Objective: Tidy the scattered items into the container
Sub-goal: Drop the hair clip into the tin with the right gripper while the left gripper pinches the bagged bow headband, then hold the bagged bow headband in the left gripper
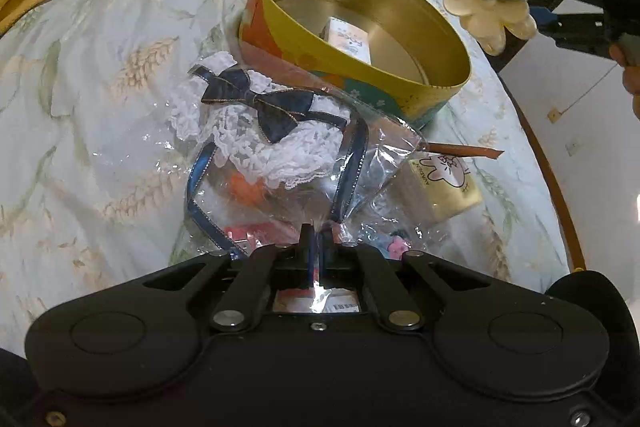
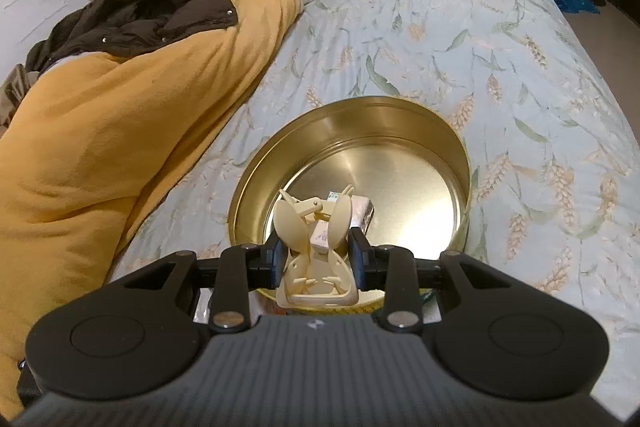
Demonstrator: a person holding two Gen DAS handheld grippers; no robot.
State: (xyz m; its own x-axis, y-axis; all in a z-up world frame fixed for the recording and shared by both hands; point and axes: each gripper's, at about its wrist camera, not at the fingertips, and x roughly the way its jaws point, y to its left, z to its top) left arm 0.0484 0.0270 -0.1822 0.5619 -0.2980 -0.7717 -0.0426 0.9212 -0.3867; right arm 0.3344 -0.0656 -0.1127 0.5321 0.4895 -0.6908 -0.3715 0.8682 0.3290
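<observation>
Gold metal shines inside the round tin (image 1: 400, 39), which stands open on the bed (image 1: 100, 75), on a pale sheet printed with wheat ears. The outside wall of the tin is yellow and orange with small flowers. One small printed box (image 1: 352, 45) lies already on the tin's bottom, near the front wall.

The left gripper (image 1: 318, 251) has its jaws fully closed on the edge of a clear plastic bag (image 1: 372, 167). This bag lies on the bed just in front of the tin and holds a white lace headband with a dark blue bow (image 1: 260, 103). Something orange and something pink are under the plastic, but I cannot tell what they are. To the right of the bag rests a gold card with a cartoon rabbit (image 1: 448, 183), and an orange strip touches its far edge.

The right gripper (image 2: 314, 251) holds a cream flower-shaped hair claw (image 2: 316, 243); the jaws are only partly open and press on its two sides. In the right wrist view the claw hangs above the near edge of the tin (image 2: 400, 111). In the left wrist view the same claw (image 1: 490, 7) is in the air beside the right rim.

A yellow blanket (image 2: 100, 147) lies on the left side of the bed, with a dark brown jacket (image 2: 140, 15) on it.
</observation>
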